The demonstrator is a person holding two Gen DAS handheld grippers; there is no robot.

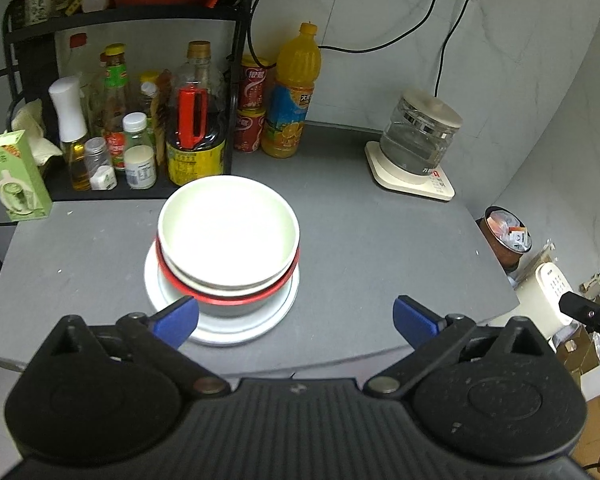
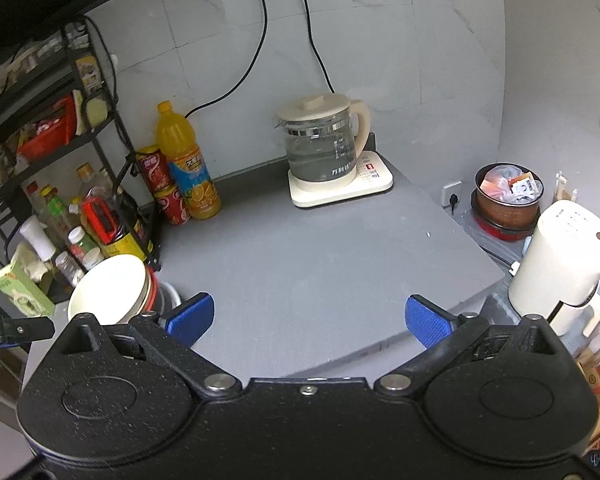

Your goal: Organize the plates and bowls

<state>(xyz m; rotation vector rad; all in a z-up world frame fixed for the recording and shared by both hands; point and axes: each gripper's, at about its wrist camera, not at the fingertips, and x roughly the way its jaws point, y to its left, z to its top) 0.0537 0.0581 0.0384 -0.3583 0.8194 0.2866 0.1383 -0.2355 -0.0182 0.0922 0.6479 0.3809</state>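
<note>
Glossy white ceramic-looking bowl point(image 1: 228, 232); matt grey countertop point(image 1: 360, 240); clear glass kettle point(image 2: 320, 152); textured blue fingers point(image 2: 426, 322).

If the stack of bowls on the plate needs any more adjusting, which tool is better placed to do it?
Left, probably. The left tool is open and faces the stack of bowls on the white plate head-on. The right tool, also open, faces bare counter, with the stack off at its left edge.

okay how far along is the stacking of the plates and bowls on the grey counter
Done, it seems: a white bowl sits nested in a red-rimmed bowl, both on a white plate on the grey counter. In hand: nothing; the left gripper and right gripper are both open and empty. Left: no loose dishes show on the counter, so little or nothing appears to remain.
</note>
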